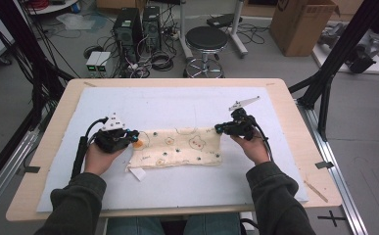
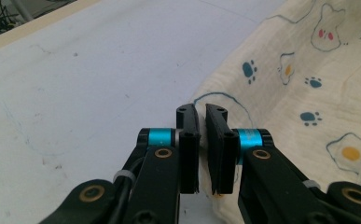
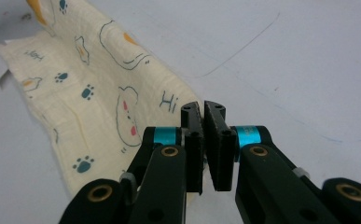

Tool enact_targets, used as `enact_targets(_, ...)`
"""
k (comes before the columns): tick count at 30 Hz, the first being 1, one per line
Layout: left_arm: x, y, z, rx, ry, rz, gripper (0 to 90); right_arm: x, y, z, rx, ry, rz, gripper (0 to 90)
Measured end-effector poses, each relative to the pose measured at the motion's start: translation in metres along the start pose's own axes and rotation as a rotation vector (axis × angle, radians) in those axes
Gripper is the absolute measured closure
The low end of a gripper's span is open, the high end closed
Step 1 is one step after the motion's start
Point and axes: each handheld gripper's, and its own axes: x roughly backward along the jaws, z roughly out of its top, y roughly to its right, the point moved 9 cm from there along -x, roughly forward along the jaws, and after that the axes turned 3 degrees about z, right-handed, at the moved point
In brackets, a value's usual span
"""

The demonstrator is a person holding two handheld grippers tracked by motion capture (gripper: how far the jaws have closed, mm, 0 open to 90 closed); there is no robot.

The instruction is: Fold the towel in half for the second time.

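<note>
A cream cloth (image 1: pixel 182 147) printed with paw prints, eggs and small animals lies spread across the middle of the white mat (image 1: pixel 177 103). My left gripper (image 1: pixel 134 134) is at its left edge, held in a hand. In the left gripper view the jaws of the left gripper (image 2: pixel 201 109) stand almost together, pinching the cloth's (image 2: pixel 308 70) edge. My right gripper (image 1: pixel 218 129) is at the far right corner. In the right gripper view the right gripper (image 3: pixel 203 106) is shut on the cloth's (image 3: pixel 99 93) corner beside the word "Hi".
The mat covers most of a wooden table (image 1: pixel 55 127). A white tag (image 1: pixel 138 174) sticks out at the cloth's near left corner. A thin wooden stick (image 1: pixel 316 191) lies at the front right. Beyond the table stand a stool (image 1: pixel 205 39), computer towers (image 1: pixel 128 29) and a cardboard box (image 1: pixel 302 24).
</note>
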Motion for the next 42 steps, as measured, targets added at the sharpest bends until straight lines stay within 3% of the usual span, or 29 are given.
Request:
enact_targets(3, 0.004, 0.003, 0.0, 0.003, 0.032, -0.003, 83.4, 0.001, -0.001, -0.001, -0.003, -0.006, 0.0, 86.5)
enact_targets(13, 0.01, 0.014, -0.011, -0.01, 0.043, -0.024, 83.4, 0.002, -0.01, -0.011, -0.009, 0.022, 0.025, 86.5)
enact_targets(22, 0.015, 0.026, -0.02, -0.034, 0.045, -0.039, 83.0, 0.005, -0.017, -0.018, 0.033, 0.015, 0.019, 86.2)
enact_targets(27, 0.016, 0.03, -0.023, -0.058, 0.022, -0.05, 82.6, 0.005, -0.024, -0.023, 0.062, 0.011, 0.032, 86.0)
enact_targets(42, 0.017, 0.039, -0.037, -0.149, -0.066, -0.047, 82.6, 0.002, -0.039, -0.049, 0.063, -0.013, 0.066, 86.0)
